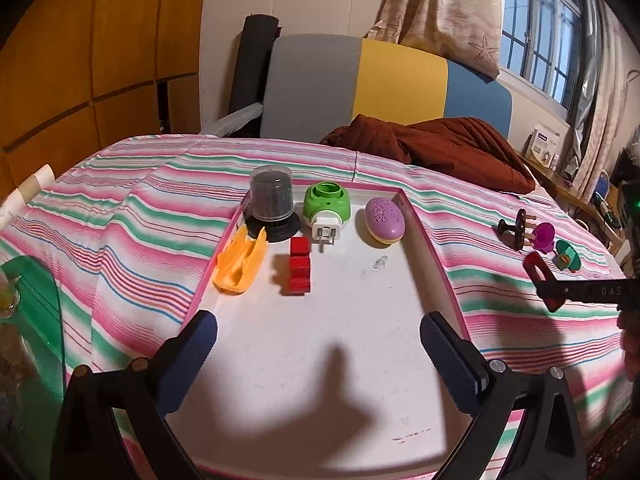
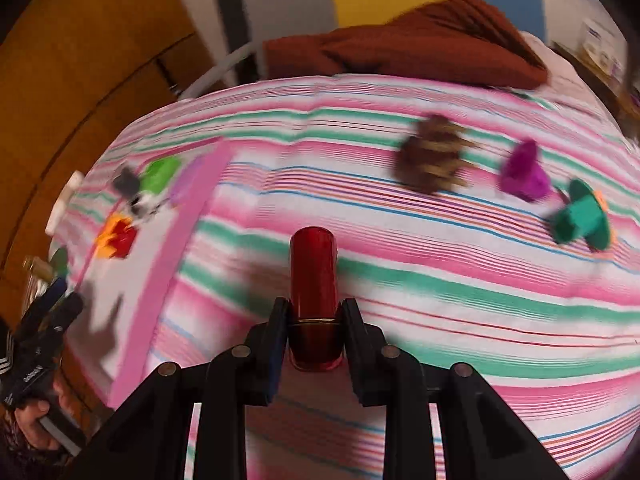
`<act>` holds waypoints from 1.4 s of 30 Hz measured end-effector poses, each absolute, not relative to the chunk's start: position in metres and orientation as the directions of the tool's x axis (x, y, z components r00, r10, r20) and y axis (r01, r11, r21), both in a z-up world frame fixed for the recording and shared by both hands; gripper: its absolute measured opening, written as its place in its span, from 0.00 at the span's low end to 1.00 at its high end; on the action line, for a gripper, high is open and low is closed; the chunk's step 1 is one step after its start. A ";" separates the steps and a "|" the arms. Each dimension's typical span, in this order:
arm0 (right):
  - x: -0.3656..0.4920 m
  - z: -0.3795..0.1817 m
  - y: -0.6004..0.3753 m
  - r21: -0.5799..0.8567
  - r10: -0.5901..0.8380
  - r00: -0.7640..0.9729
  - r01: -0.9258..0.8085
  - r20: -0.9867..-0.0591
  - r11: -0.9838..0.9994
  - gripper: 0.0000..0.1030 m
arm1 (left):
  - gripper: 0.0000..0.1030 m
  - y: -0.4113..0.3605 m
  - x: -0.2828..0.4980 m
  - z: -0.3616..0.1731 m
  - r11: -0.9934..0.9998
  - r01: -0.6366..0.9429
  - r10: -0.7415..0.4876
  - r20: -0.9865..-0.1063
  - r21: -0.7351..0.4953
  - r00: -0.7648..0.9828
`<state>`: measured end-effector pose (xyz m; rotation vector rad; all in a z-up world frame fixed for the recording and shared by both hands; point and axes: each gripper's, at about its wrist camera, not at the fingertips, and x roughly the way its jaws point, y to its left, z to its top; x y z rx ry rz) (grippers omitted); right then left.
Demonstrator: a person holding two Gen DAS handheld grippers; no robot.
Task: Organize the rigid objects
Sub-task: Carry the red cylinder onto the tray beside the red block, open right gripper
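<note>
left hand-held gripper [image 1: 318, 354]: jaws wide apart, empty, above white tray [image 1: 432, 240] | right hand-held gripper [image 2: 315, 332]: clamped on red cylinder [image 2: 314, 280], frame centre, over striped bed [image 2: 400, 280] | tray upper part: red blocks [image 1: 299, 270], green plug [image 1: 326, 208], purple oval [image 1: 384, 220], orange case [image 1: 240, 264] | right: loose toys [image 1: 544, 236]

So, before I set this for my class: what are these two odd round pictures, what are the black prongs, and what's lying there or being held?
Each picture comes from a camera on a hand-held gripper, looking along its two fingers. In the left view, the left gripper is open and empty above a pink-rimmed tray holding red blocks, a green plug-in device, a purple oval case and an orange piece. In the right view, the right gripper is clamped on a red cylinder above the striped cloth.
</note>
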<state>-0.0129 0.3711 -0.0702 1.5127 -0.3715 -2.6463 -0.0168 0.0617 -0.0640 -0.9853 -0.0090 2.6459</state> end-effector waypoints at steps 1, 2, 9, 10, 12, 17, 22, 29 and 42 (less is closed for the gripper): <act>-0.014 -0.066 0.360 0.253 -0.197 -0.517 -0.039 -0.833 -0.967 0.25 | 0.99 0.061 -0.016 -0.064 -0.949 -0.292 0.296 -0.636 -0.115 -0.713; -0.016 -0.061 0.348 0.270 -0.223 -0.521 -0.015 -0.824 -0.963 0.25 | 0.99 0.059 -0.015 -0.064 -0.949 -0.293 0.296 -0.635 -0.114 -0.714; -0.052 -0.044 0.261 0.294 -0.318 -0.485 0.129 -0.814 -0.947 0.25 | 0.99 0.048 -0.010 -0.062 -0.956 -0.277 0.277 -0.626 -0.100 -0.729; -0.057 -0.044 0.249 0.287 -0.320 -0.476 0.142 -0.819 -0.947 0.25 | 0.99 0.047 -0.010 -0.062 -0.956 -0.276 0.276 -0.626 -0.100 -0.729; -0.068 -0.047 0.229 0.281 -0.320 -0.452 0.152 -0.833 -0.948 0.25 | 0.99 0.042 -0.009 -0.061 -0.957 -0.270 0.273 -0.622 -0.102 -0.734; -0.091 -0.064 0.199 0.273 -0.306 -0.397 0.138 -0.866 -0.952 0.25 | 0.99 0.030 -0.008 -0.060 -0.961 -0.254 0.263 -0.616 -0.105 -0.742; -0.106 -0.082 0.185 0.238 -0.256 -0.359 0.094 -0.898 -0.967 0.25 | 0.99 0.017 -0.008 -0.063 -0.965 -0.229 0.255 -0.622 -0.124 -0.740; -0.122 -0.093 0.183 0.249 -0.237 -0.369 0.017 -0.899 -0.968 0.26 | 0.99 0.005 -0.010 -0.065 -0.967 -0.205 0.253 -0.628 -0.149 -0.736; -0.100 -0.064 0.202 0.296 -0.255 -0.475 -0.012 -0.842 -0.955 0.29 | 0.99 0.006 -0.009 -0.066 -0.966 -0.203 0.259 -0.631 -0.162 -0.732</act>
